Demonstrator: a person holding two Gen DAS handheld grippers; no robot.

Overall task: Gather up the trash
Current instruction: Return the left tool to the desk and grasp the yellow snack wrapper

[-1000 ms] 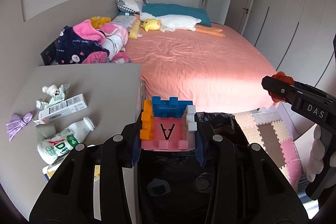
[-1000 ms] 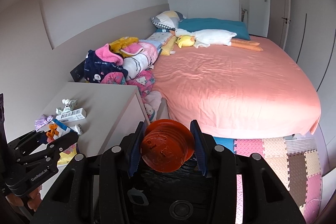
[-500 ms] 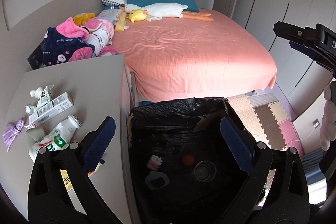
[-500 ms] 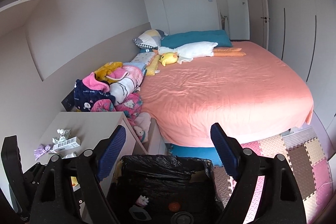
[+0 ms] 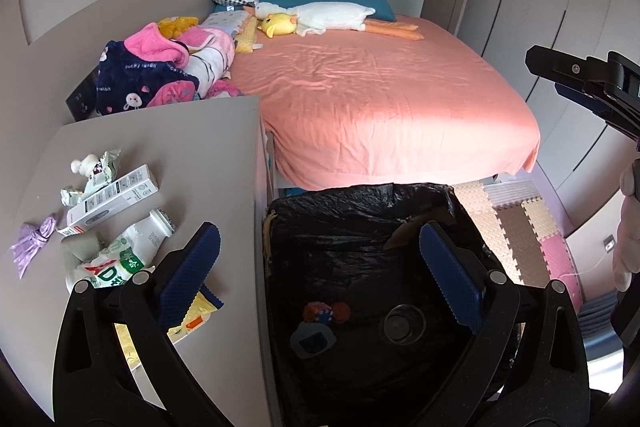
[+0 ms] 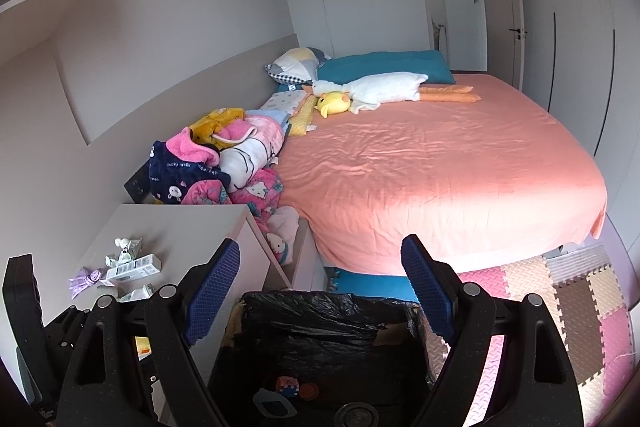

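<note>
With both sets of jaws standing spread and empty over the bin (image 5: 360, 227), the step in hand is, by my judgement, the return to the tabletop (image 5: 168, 147) for more trash. Left gripper (image 5: 316, 275): nothing between its blue pads, one pad over the tabletop edge, the other over the bin's black liner. Right gripper (image 6: 320, 291): likewise wide and empty above the bin mouth. Inside the bin lie a coloured block toy (image 5: 318, 311), an orange round piece (image 5: 340, 311) just beside it and a clear cup (image 5: 404, 323).

Remaining trash sits on the tabletop's left part — a white carton (image 5: 112, 201), a green-and-white tube (image 5: 124, 255), crumpled foil wrappers (image 5: 96, 175), a purple wrapper (image 5: 34, 241) and a yellow packet (image 5: 192, 315) partly under the left pad.

Recommended: send the left gripper, being nearer; take the carton across its narrow sides; pinch soft wrappers low against the surface; keep jaws wide until they straddle the item
</note>
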